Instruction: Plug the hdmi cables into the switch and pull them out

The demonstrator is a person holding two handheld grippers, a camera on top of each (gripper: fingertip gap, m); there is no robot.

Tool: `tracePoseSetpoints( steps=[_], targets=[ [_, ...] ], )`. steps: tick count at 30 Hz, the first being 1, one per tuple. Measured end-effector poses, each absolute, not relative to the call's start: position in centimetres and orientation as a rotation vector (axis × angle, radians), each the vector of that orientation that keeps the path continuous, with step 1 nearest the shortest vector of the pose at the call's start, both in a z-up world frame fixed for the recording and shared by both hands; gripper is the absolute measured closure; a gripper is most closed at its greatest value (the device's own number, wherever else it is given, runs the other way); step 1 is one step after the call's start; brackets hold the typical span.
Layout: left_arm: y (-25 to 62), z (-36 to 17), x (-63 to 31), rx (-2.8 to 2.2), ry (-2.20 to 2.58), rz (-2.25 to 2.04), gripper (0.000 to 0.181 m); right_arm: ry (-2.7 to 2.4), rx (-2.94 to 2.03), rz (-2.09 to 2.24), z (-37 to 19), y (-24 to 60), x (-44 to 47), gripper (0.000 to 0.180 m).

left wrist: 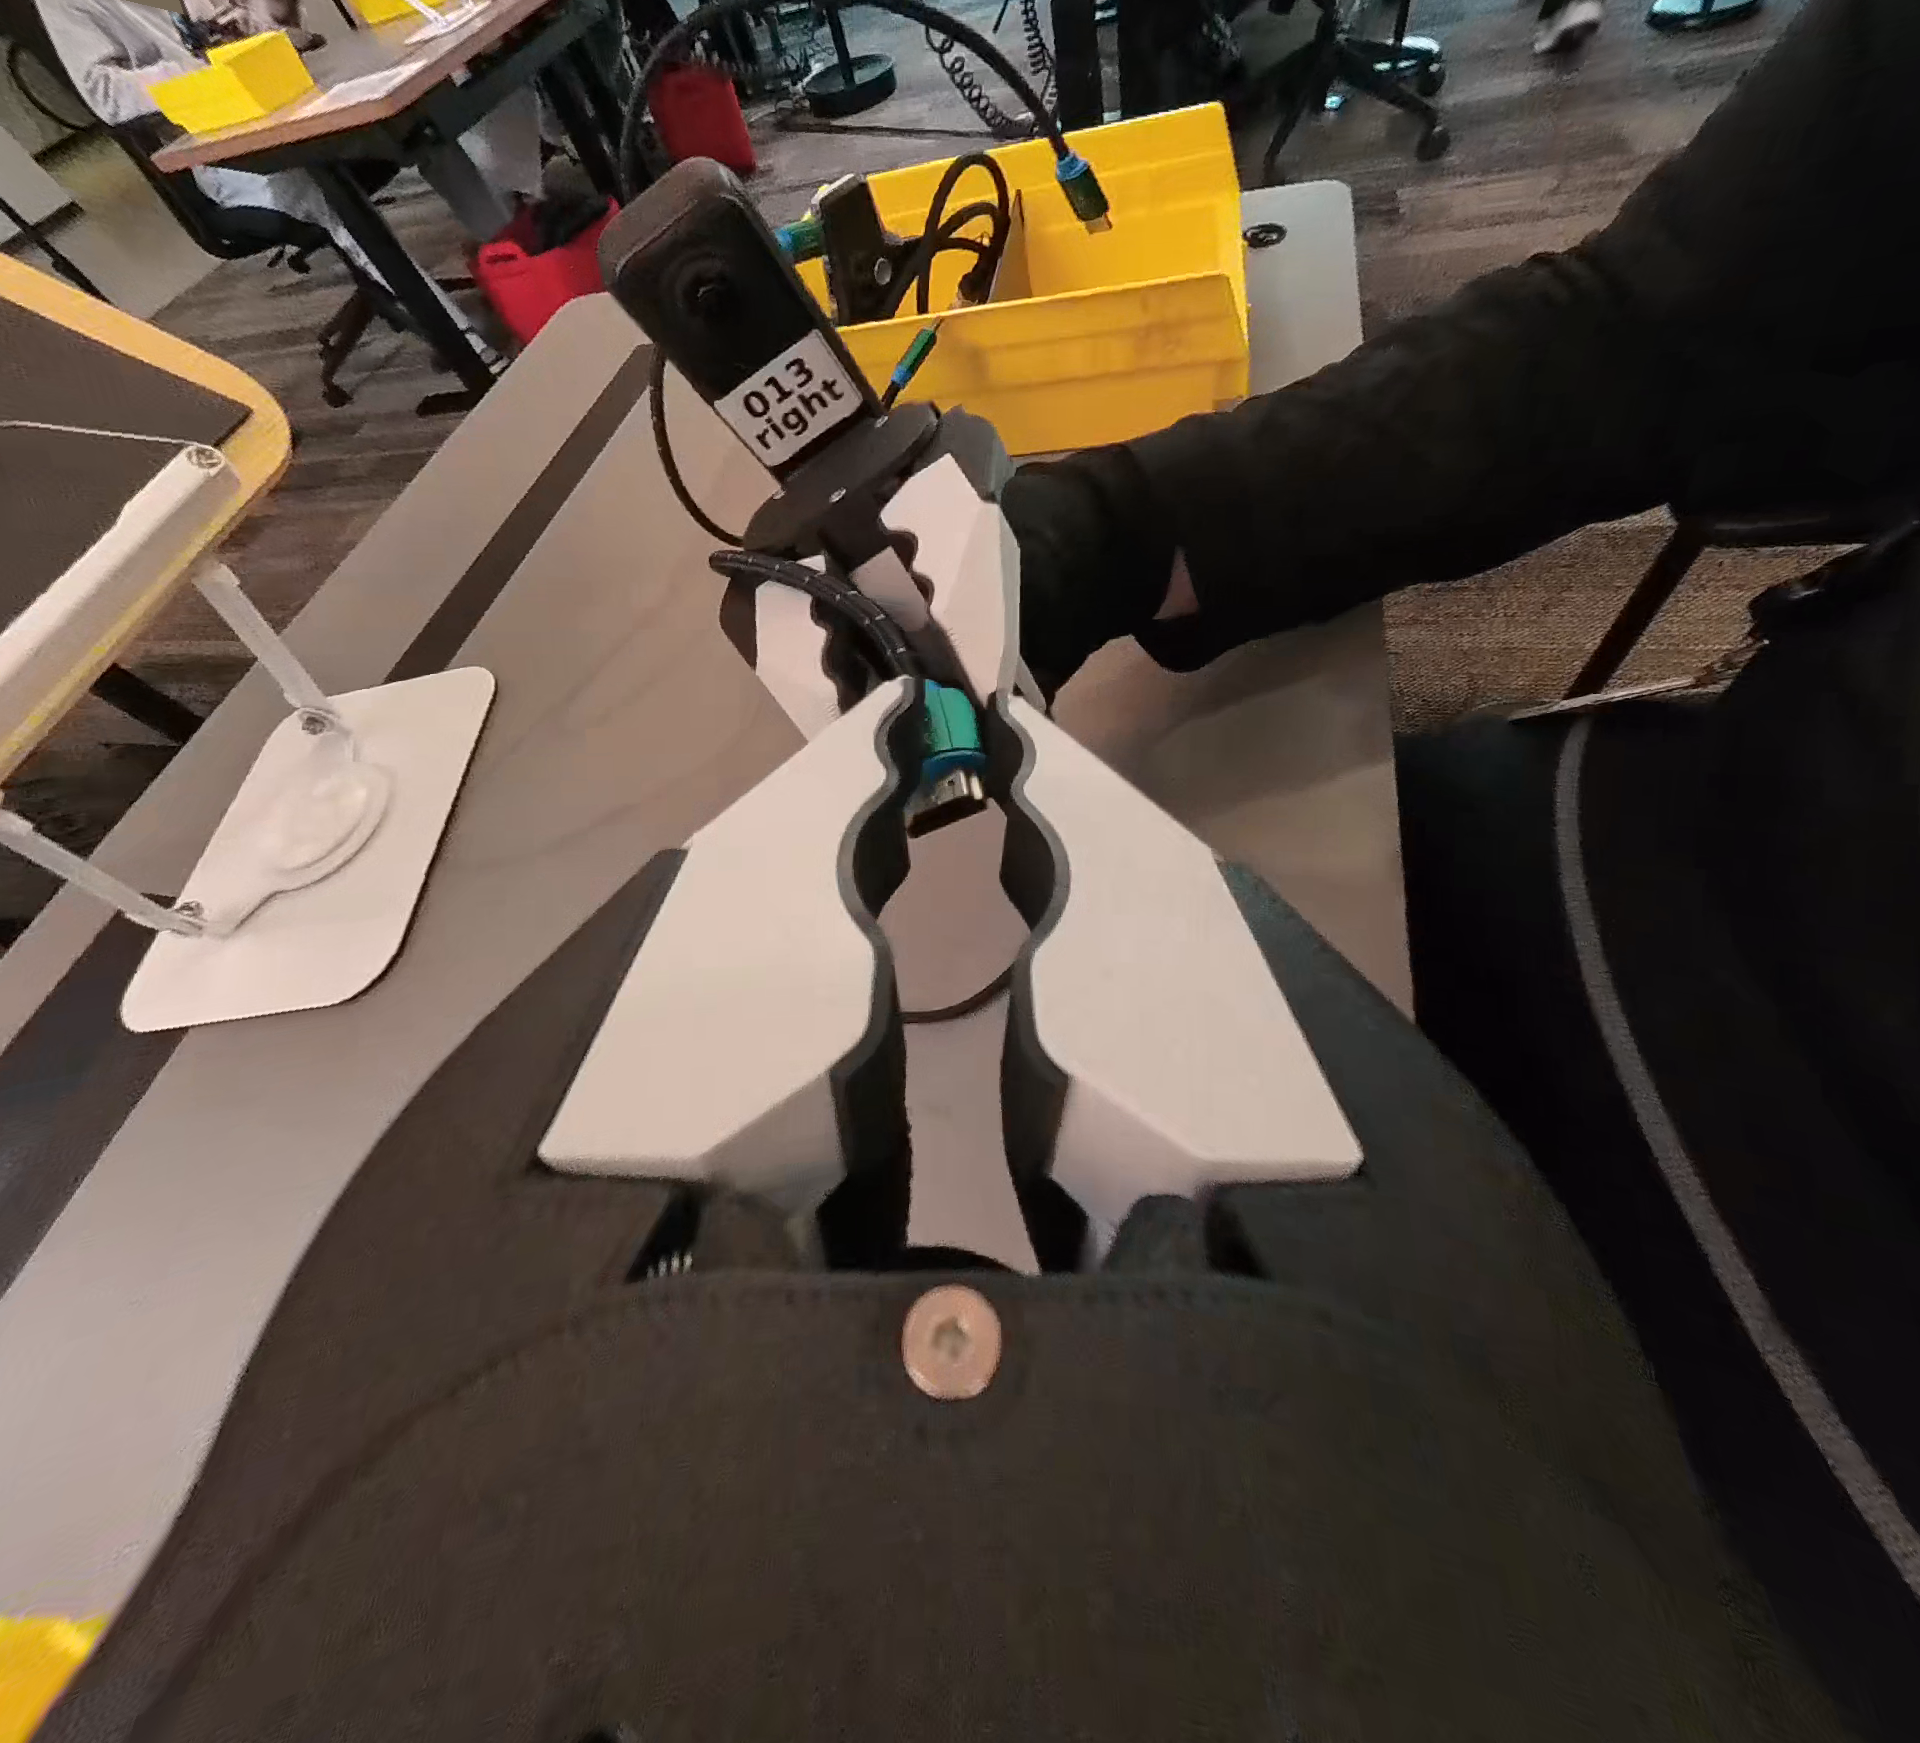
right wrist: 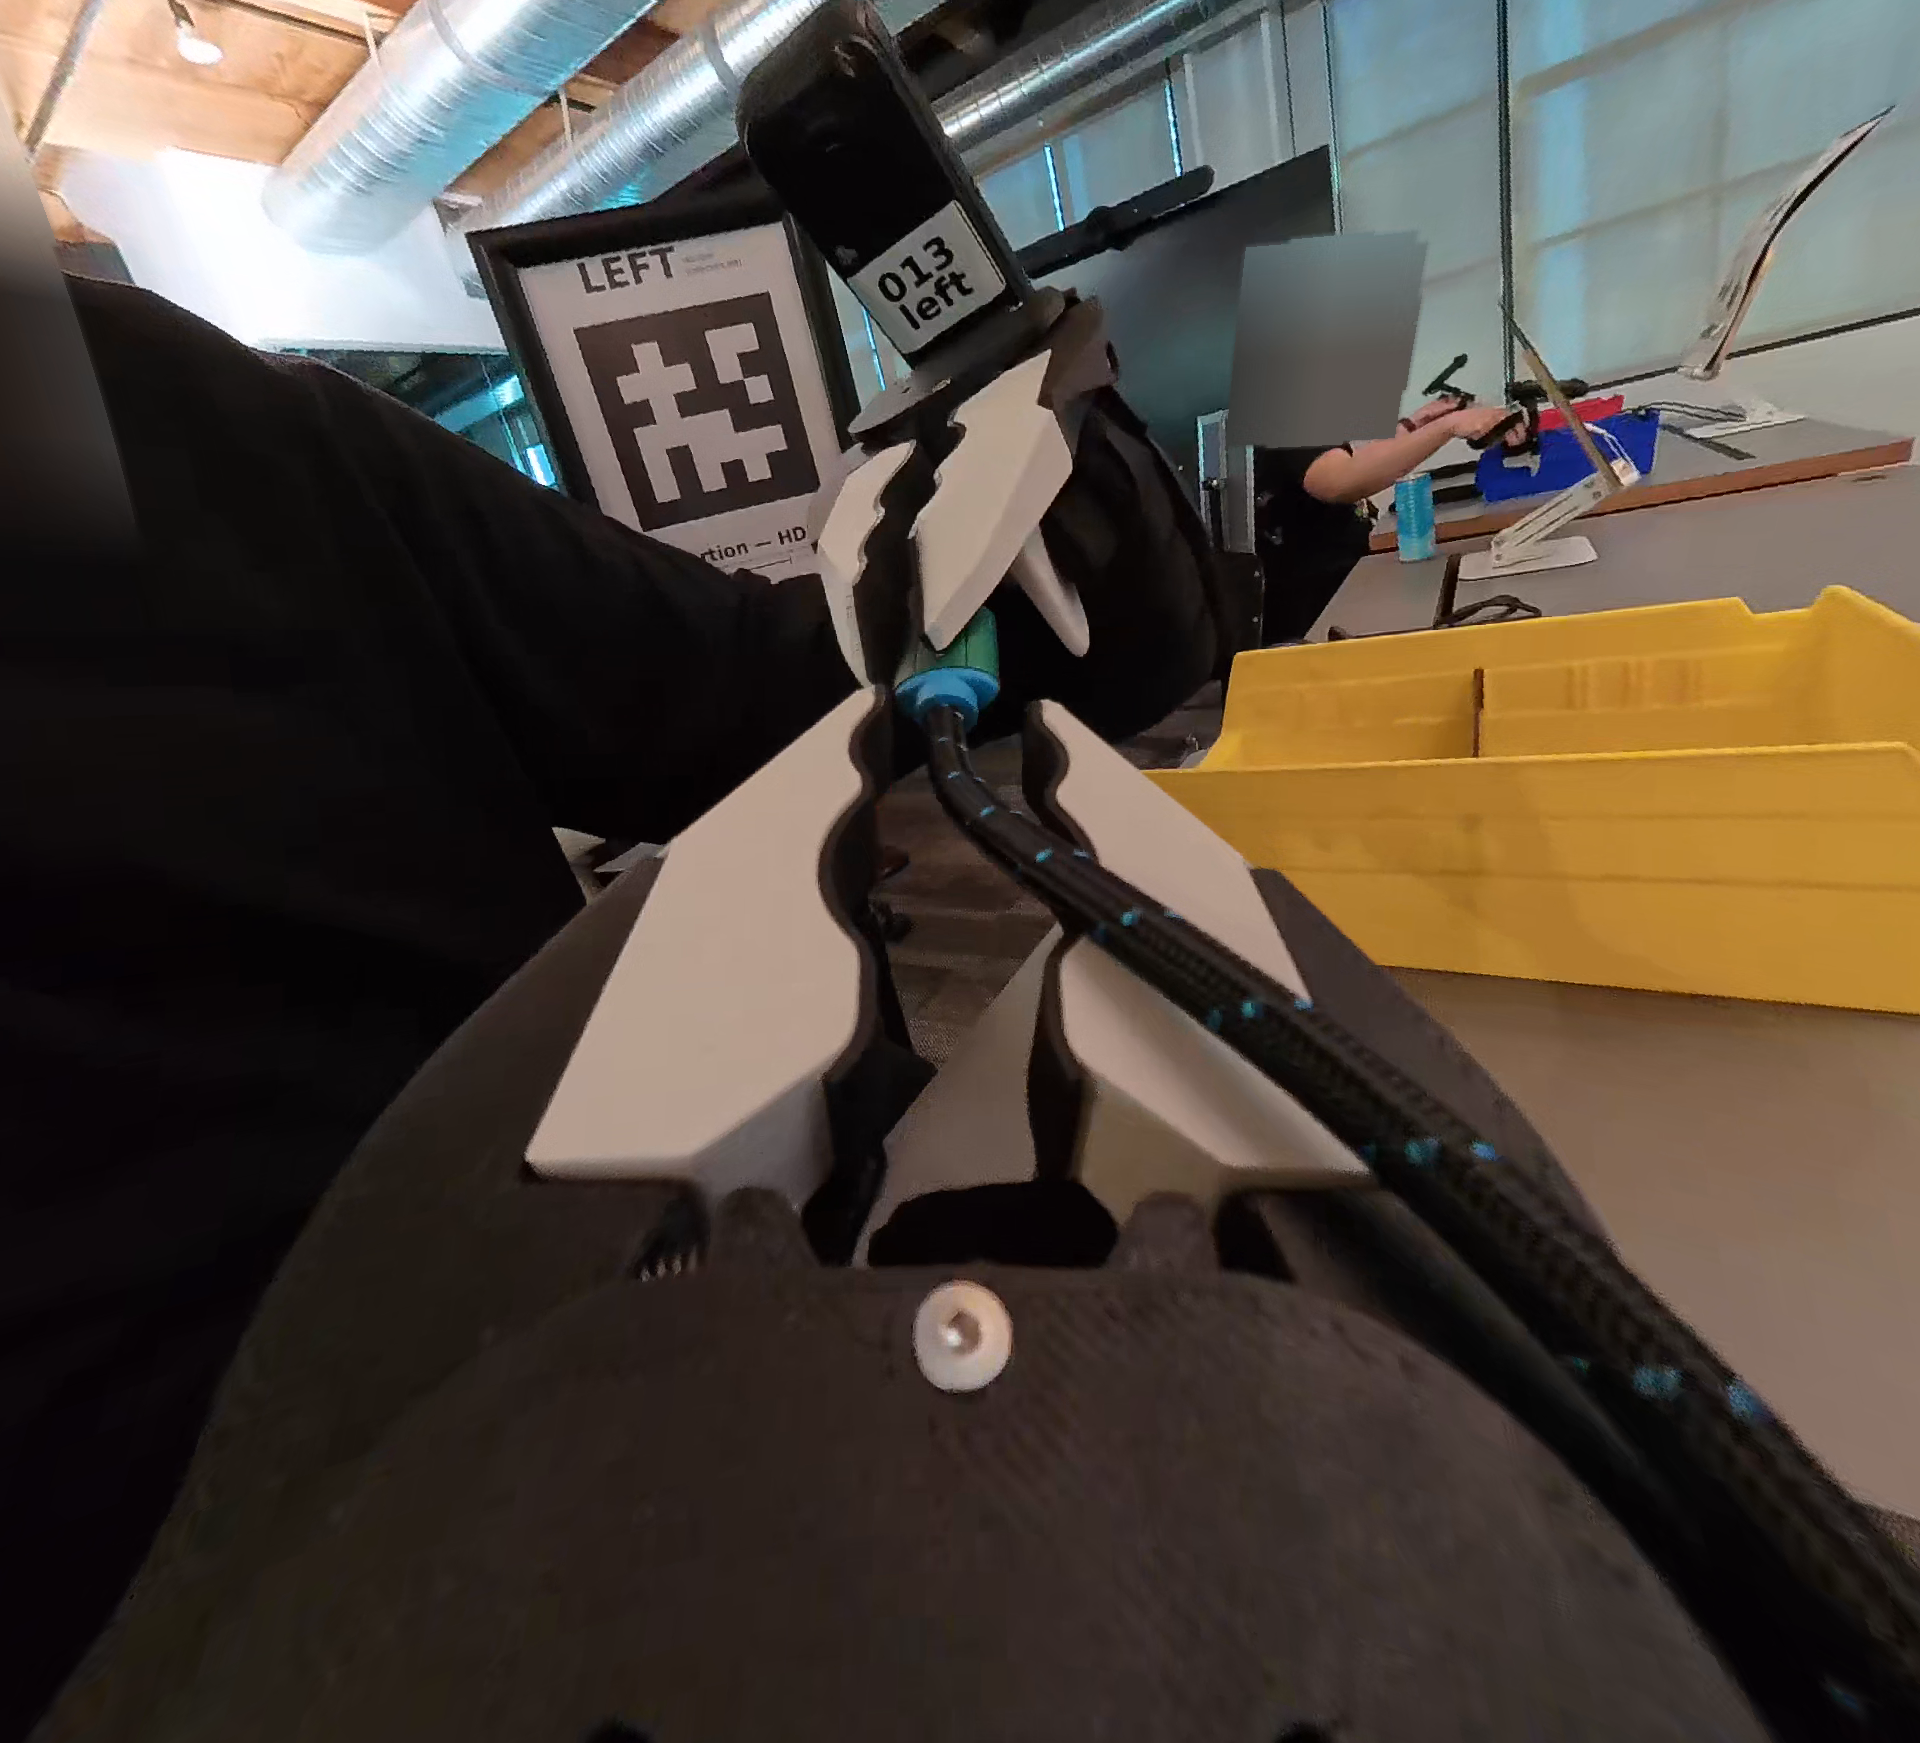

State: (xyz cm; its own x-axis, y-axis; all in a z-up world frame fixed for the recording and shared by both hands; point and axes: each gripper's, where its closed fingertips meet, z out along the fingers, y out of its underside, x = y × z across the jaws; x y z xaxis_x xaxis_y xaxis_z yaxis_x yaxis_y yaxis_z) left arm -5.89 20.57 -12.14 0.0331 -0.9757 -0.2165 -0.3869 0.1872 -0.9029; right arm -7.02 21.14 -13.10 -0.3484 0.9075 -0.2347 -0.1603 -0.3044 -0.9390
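Two wrist views, both grippers meeting tip to tip over a grey table.

Left wrist view: the left gripper [left wrist: 951, 758] points fwd, white fingers w/ black wavy pads, tips closed in on the green-and-blue HDMI plug [left wrist: 945, 748]. Its metal connector end [left wrist: 943, 805] pokes back toward the camera, into the gap behind the tips. Opposite, the right gripper [left wrist: 883, 633] comes in from the far side, held by a hand in a dark sleeve [left wrist: 1351, 467]. The black braided cable [left wrist: 831, 597] runs between its fingers, but whether they squeeze it can't be told. Behind it sits a yellow bin [left wrist: 1122, 343] holding more cables and a small black box, possibly the switch [left wrist: 857, 249]; can't confirm. A second cable end [left wrist: 1081, 187] arches above the bin. A white stand base [left wrist: 312, 852] rests on the table [left wrist: 582, 654] at left.

Right wrist view: the right gripper [right wrist: 956, 737] has its jaws apart at the tips. The braided cable [right wrist: 1247, 1018] passes through the gap and drapes over the right-side finger [right wrist: 1164, 997], loose, not pinched. Just past the tips, the plug's blue collar [right wrist: 940, 691] and green body enter the left gripper [right wrist: 904, 623], whose jaws are clamped on it. The yellow bin [right wrist: 1558, 820] sits to the right on the table. A framed marker board [right wrist: 675, 405] stands behind. Far right, another person works at a separate desk.
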Motion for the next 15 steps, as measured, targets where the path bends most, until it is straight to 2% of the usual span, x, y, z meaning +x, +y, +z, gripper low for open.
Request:
tracePoseSetpoints(
  steps=[3, 5, 11, 12, 15],
  targets=[
    [19.9, -12.3, -5.7, -1.384, 1.484, -0.955, 0.181, -1.123, -1.026, 1.780, -12.7, 20.7, -6.8, 0.164],
    [20.1, -12.5, -5.7, -1.395, 1.460, -0.951, 0.181, -1.157, -1.020, 1.741, -12.7, 20.4, -6.6, 0.178],
    [21.2, -13.6, -5.6, -1.439, 1.438, -0.881, 0.181, -1.117, -1.075, 1.697, -13.4, 21.1, -6.1, 0.180],
    [21.5, -13.6, -5.8, -1.452, 1.414, -0.882, 0.178, -1.102, -1.093, 1.678, -13.7, 21.5, -6.0, 0.180],
    [22.1, -14.4, -6.4, -1.536, 1.350, -0.832, 0.147, -1.025, -1.105, 1.649, -13.8, 22.6, -5.2, 0.180]
  ],
)
